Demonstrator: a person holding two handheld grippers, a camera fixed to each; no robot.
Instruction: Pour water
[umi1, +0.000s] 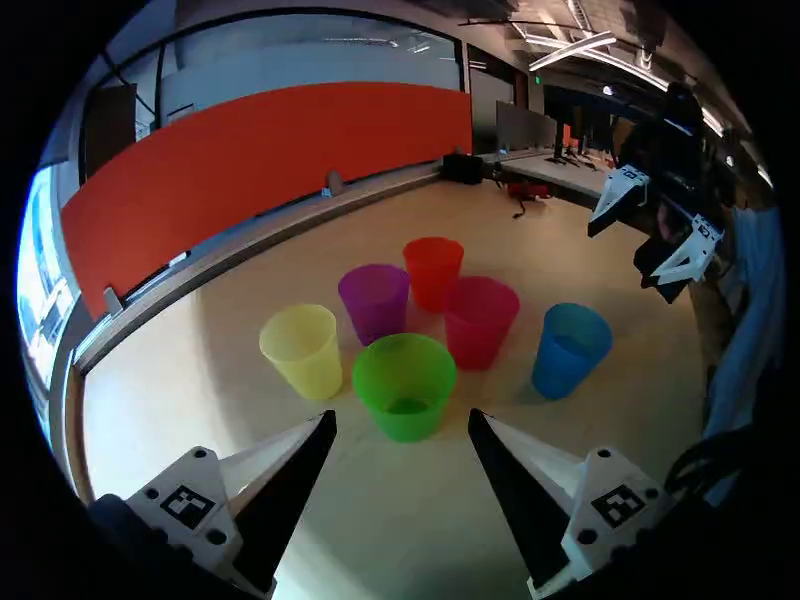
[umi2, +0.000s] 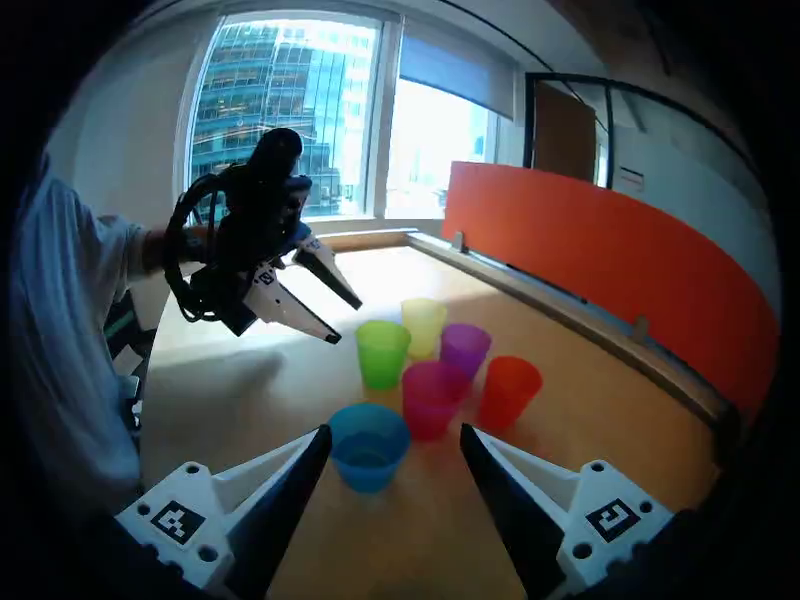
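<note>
Jaws on both sides are hanging wide open, gripping nothing. I'm aiming my right gripper (umi2: 393, 430) at the blue cup (umi2: 368, 445), which is standing upright on the table (umi2: 250, 390) just beside the pink cup (umi2: 432, 398); my left gripper (umi1: 400, 414) is facing the green cup (umi1: 404, 385). Grasp is probably coming next: I'm wanting fingers straddling the blue cup mid-wall, squeezing lightly since thin plastic likely flexes, and lifting level to avoid spilling.
</note>
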